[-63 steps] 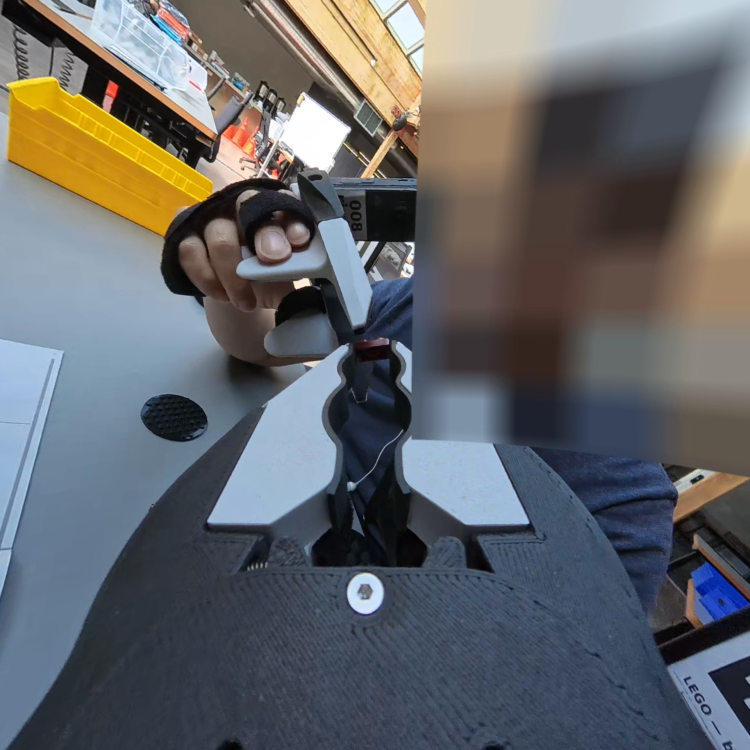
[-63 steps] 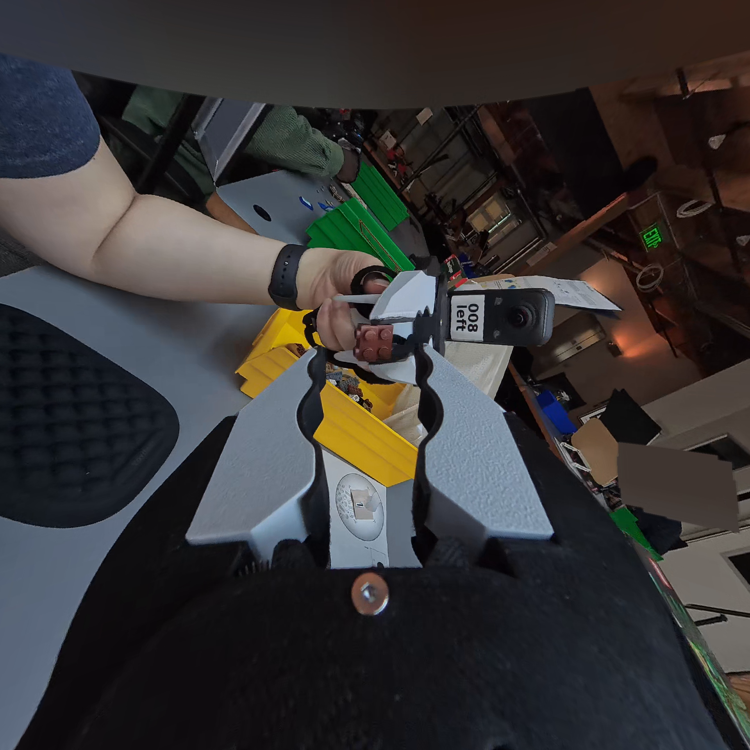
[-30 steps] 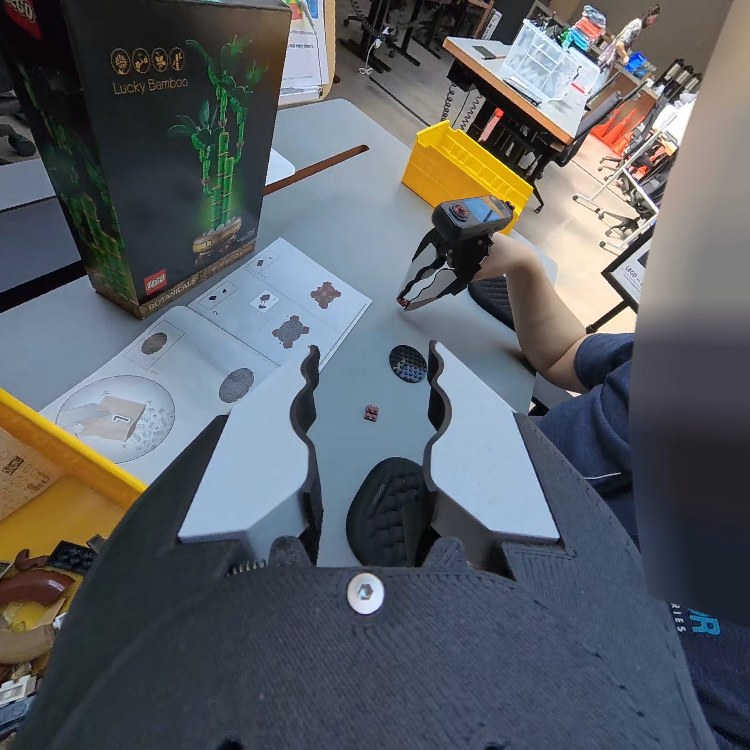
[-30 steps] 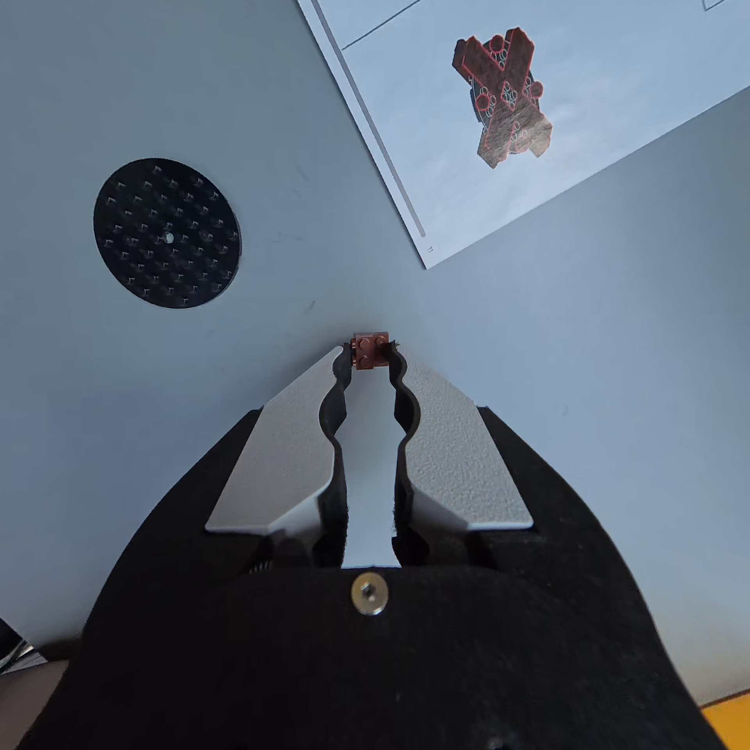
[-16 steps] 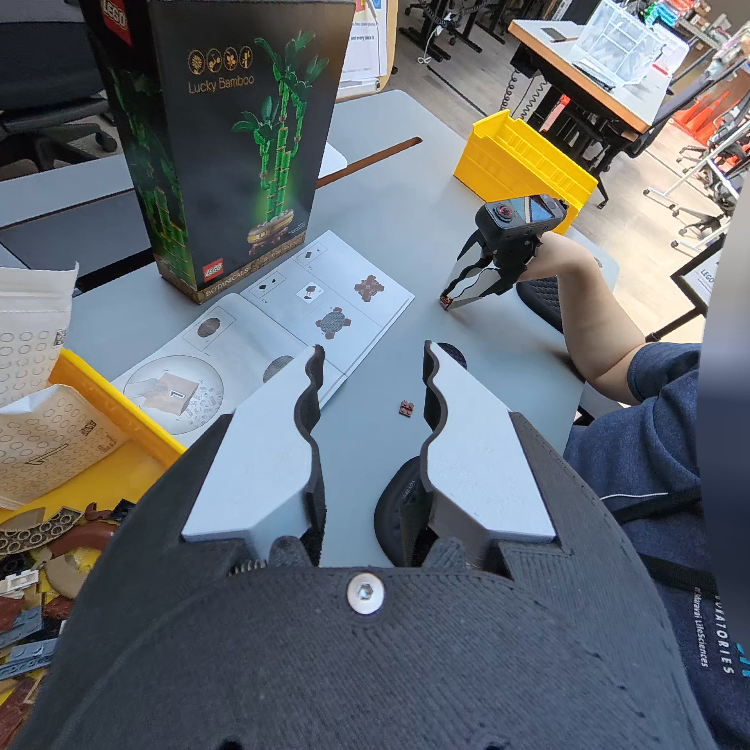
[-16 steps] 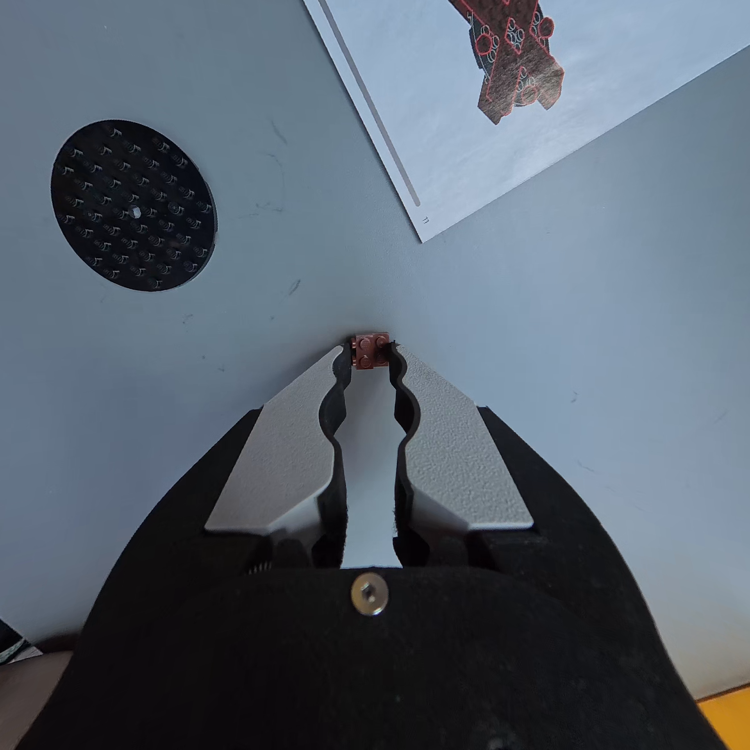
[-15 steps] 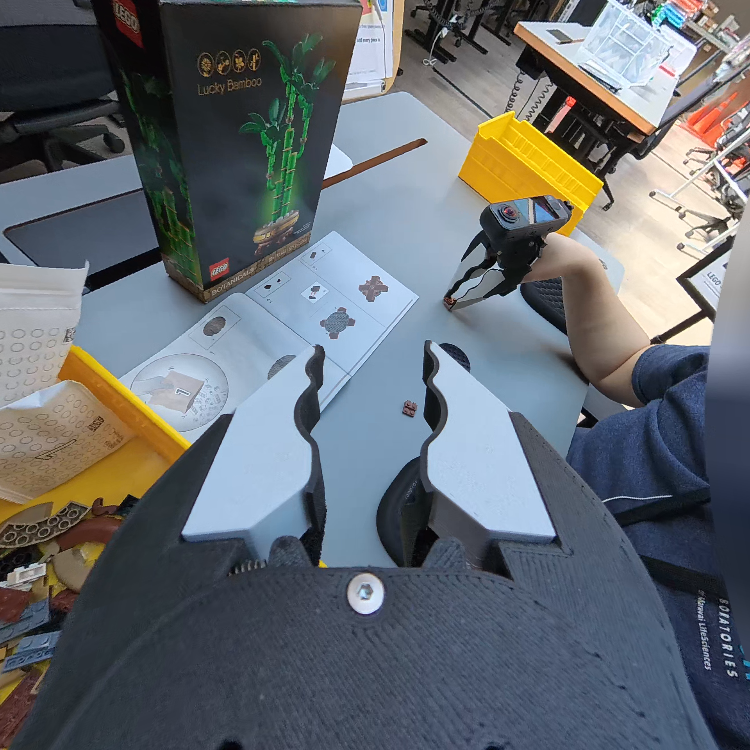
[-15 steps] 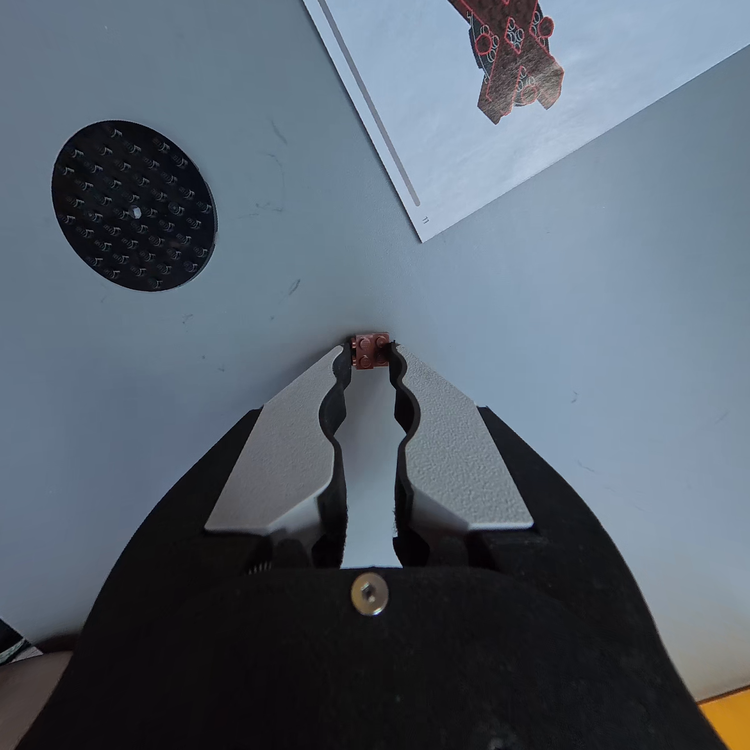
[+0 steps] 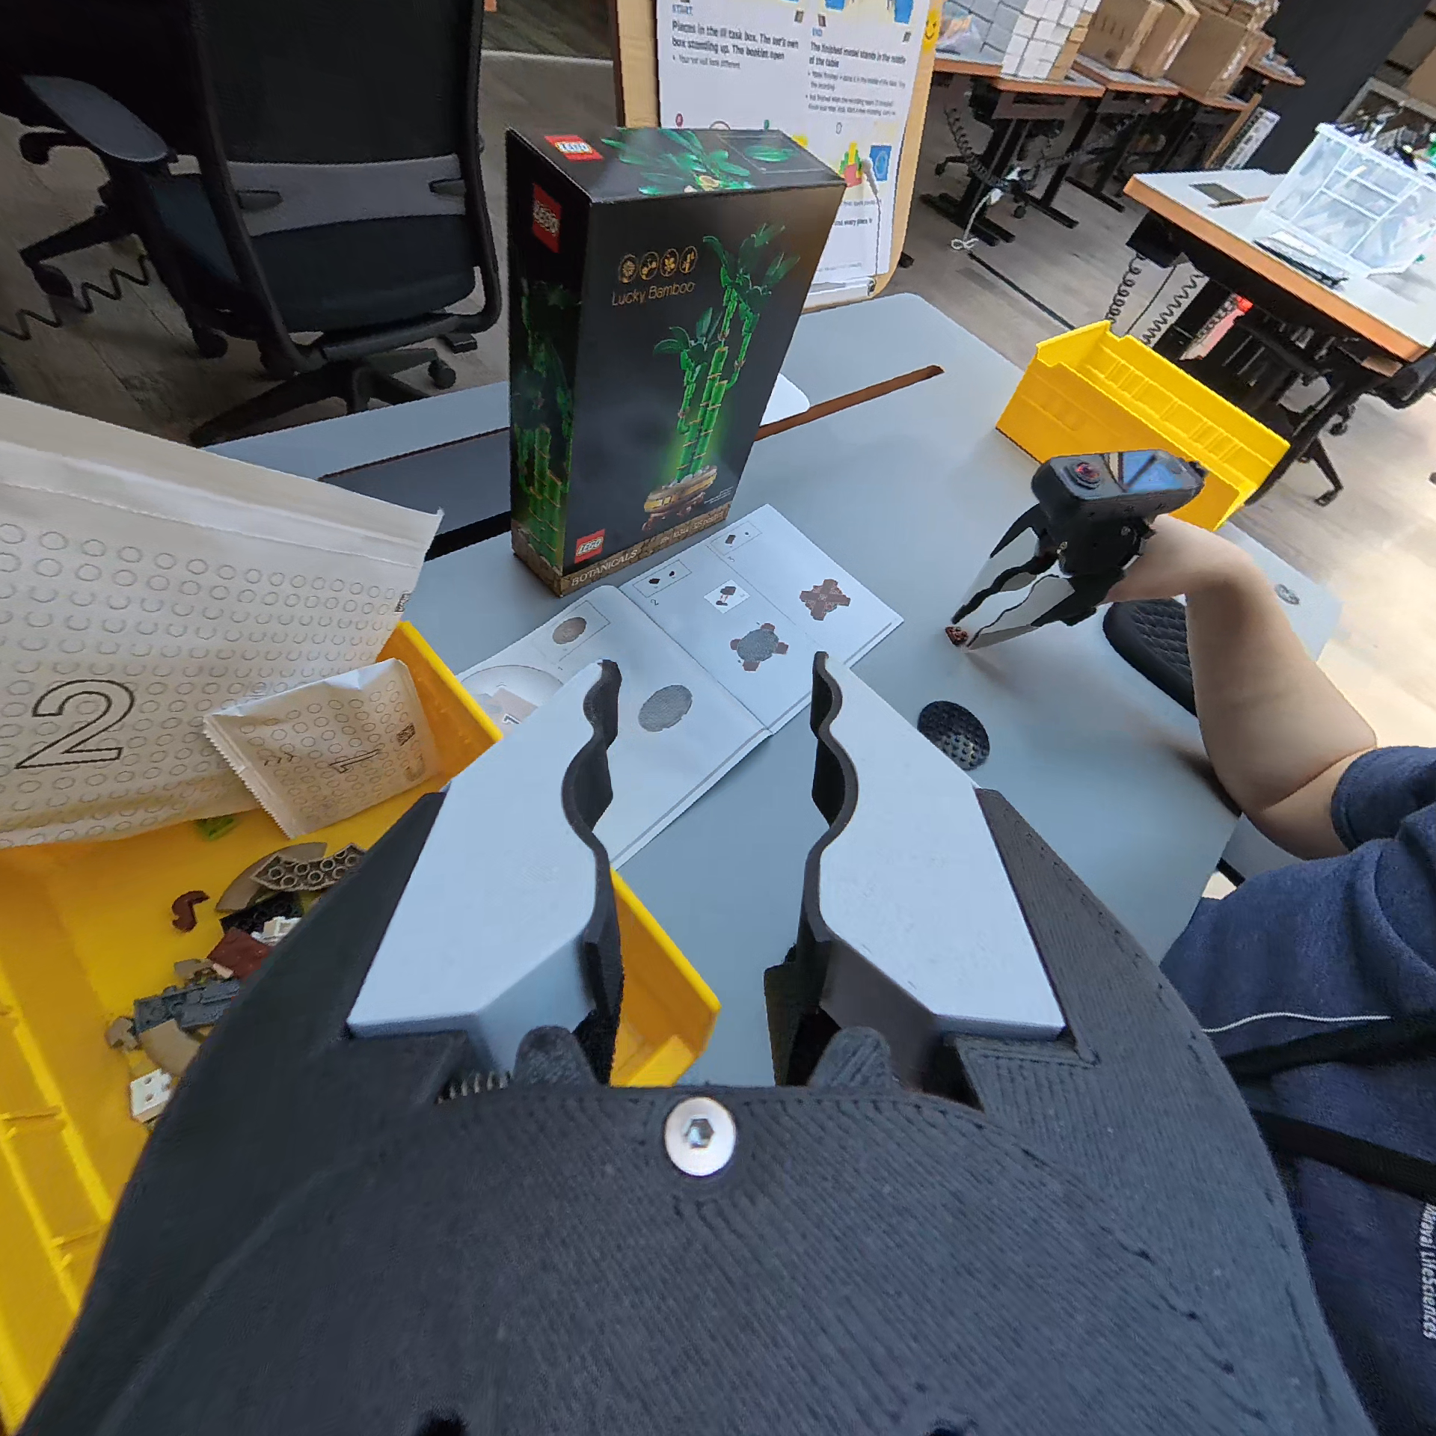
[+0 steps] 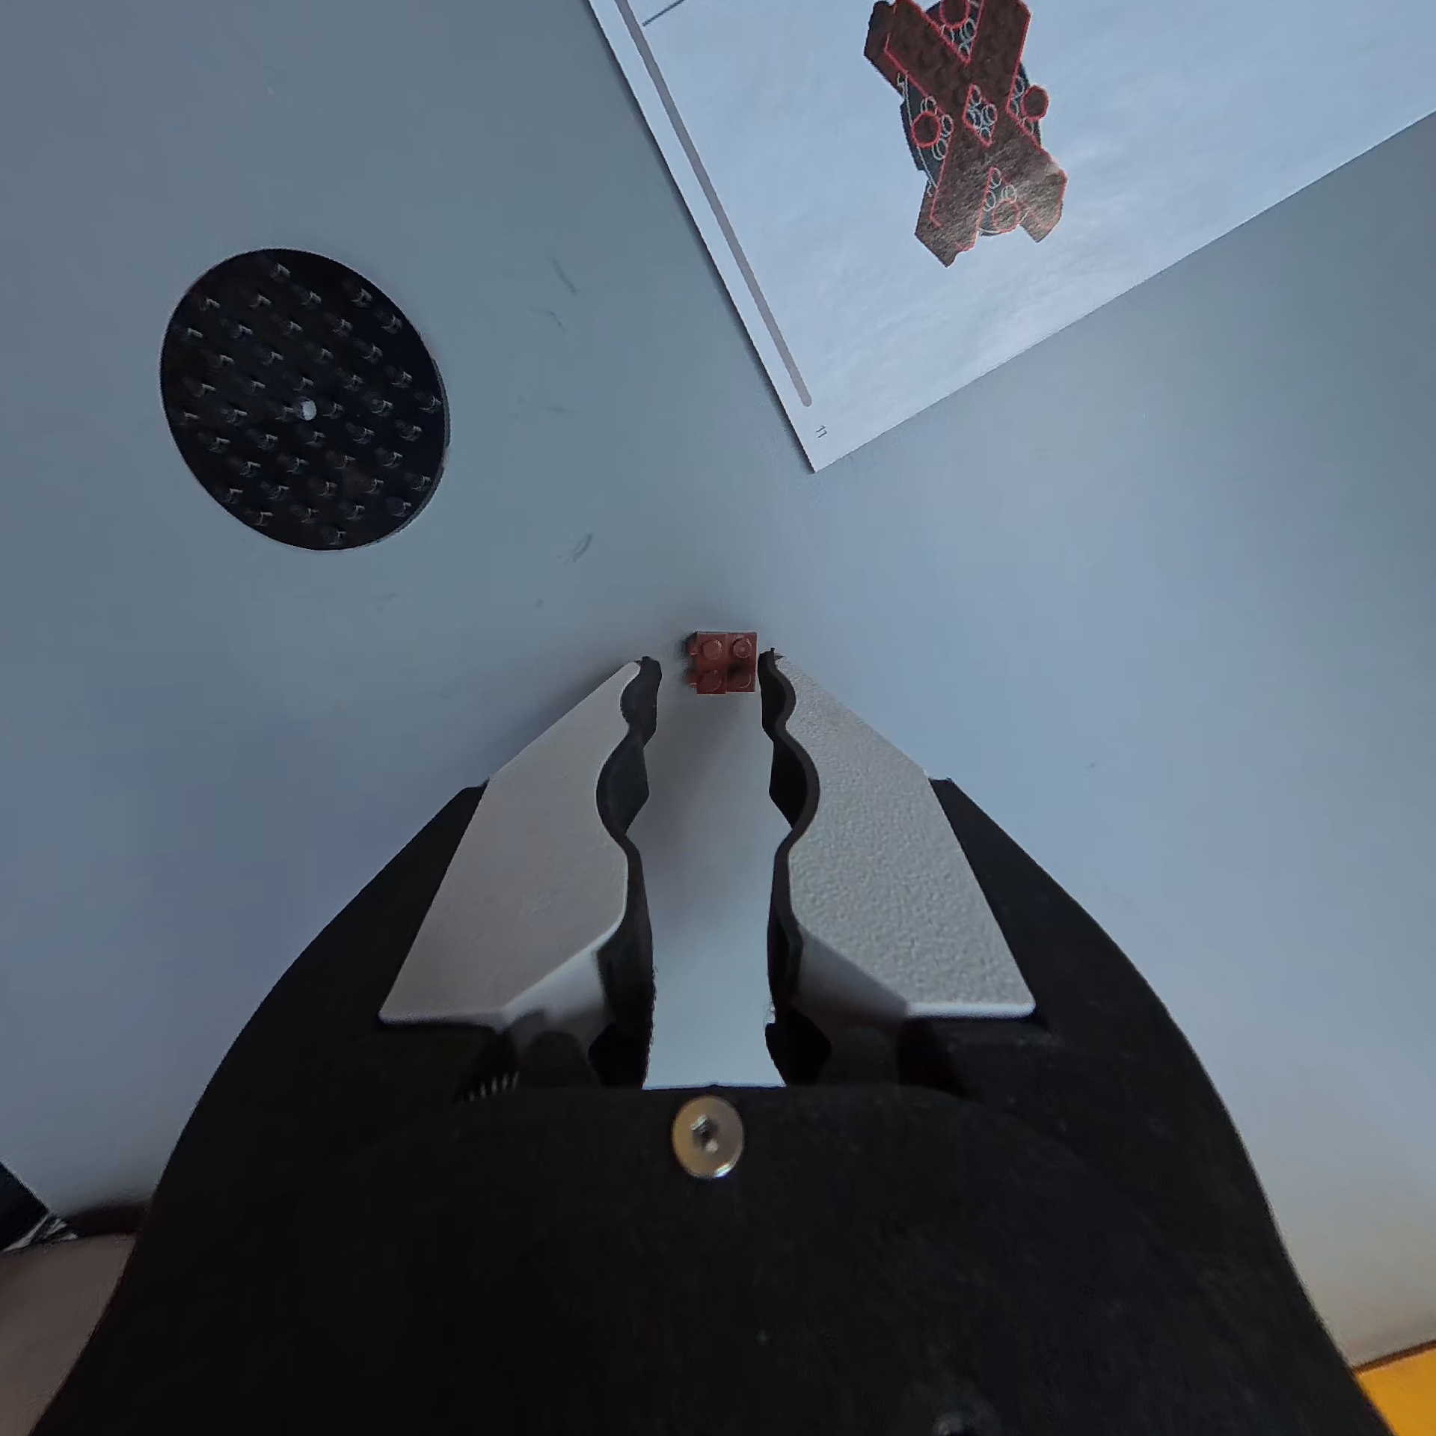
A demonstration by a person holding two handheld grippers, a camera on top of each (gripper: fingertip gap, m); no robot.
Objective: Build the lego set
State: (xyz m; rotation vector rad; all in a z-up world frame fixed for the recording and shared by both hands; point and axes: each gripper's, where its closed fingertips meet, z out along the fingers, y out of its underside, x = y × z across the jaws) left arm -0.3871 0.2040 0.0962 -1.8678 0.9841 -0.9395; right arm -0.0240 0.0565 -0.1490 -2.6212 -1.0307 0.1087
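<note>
With its fingers parted just wider than the piece, the right gripper [image 10: 709,660] points down at the grey bench [image 10: 1088,622], and the small brown lego piece [image 10: 725,662] sits on the bench between the tips, a sliver of gap showing on each side. Bare bench spreads to the right of the piece and ahead of it. Up and to the left lies the black round studded plate [image 10: 303,399], well apart from the piece. The corner of the open instruction booklet [image 10: 1010,256] reaches down toward the piece but stops short, its edge clear of the fingers.

Over in the left wrist view, the left gripper [image 9: 709,676] hangs above the bench with fingers spread wide and nothing between them. Below its left finger runs the rim of the yellow bin [image 9: 668,979], holding loose pieces and white numbered bags [image 9: 155,622]. The lego box [image 9: 653,350] stands upright behind the booklet. A second yellow bin [image 9: 1127,419] sits at the far right edge of the bench, beyond the right gripper.
</note>
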